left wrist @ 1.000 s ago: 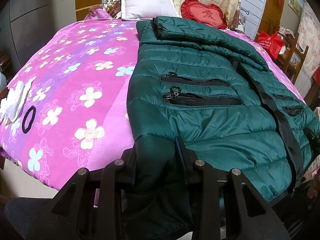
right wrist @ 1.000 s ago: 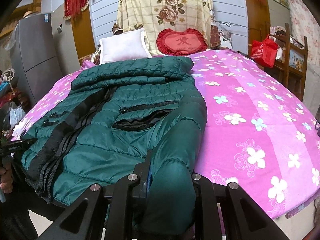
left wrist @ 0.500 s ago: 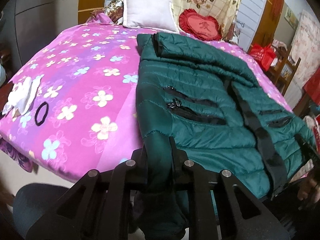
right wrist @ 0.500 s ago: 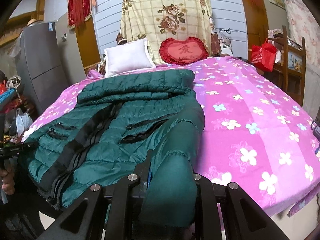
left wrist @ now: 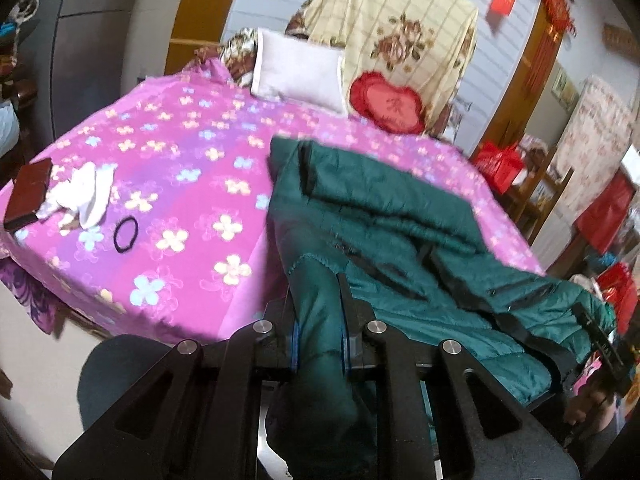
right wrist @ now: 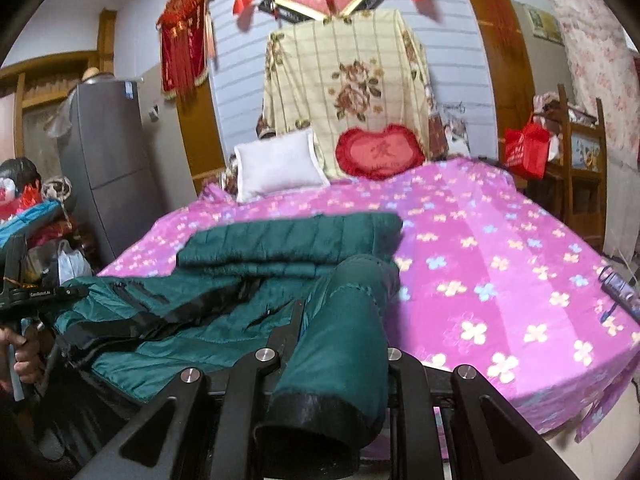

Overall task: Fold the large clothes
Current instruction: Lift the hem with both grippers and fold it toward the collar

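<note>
A dark green quilted puffer jacket [left wrist: 400, 216] with black zippers lies on the pink flowered bed [left wrist: 168, 168], its near half lifted off the bed's front edge. My left gripper [left wrist: 318, 312] is shut on one green sleeve, which hangs down between the fingers. My right gripper [right wrist: 344, 332] is shut on the other sleeve [right wrist: 340, 360], whose black-lined cuff faces the camera. The jacket [right wrist: 240, 280] shows in the right wrist view with its far part folded over. The left gripper's handle and hand [right wrist: 24, 344] show at that view's left edge.
A white cloth [left wrist: 84, 196], a black hair tie [left wrist: 126, 234] and a dark wallet [left wrist: 28, 196] lie on the bed's left side. A white pillow [right wrist: 276, 164] and a red heart cushion [right wrist: 378, 152] sit at the headboard. A wooden chair with a red bag [right wrist: 528, 152] stands right.
Both grippers have risen and pulled back with the sleeves, lifting the jacket's near half off the bed. The jacket has slid toward the front edge, leaving more bare bed beyond it.
</note>
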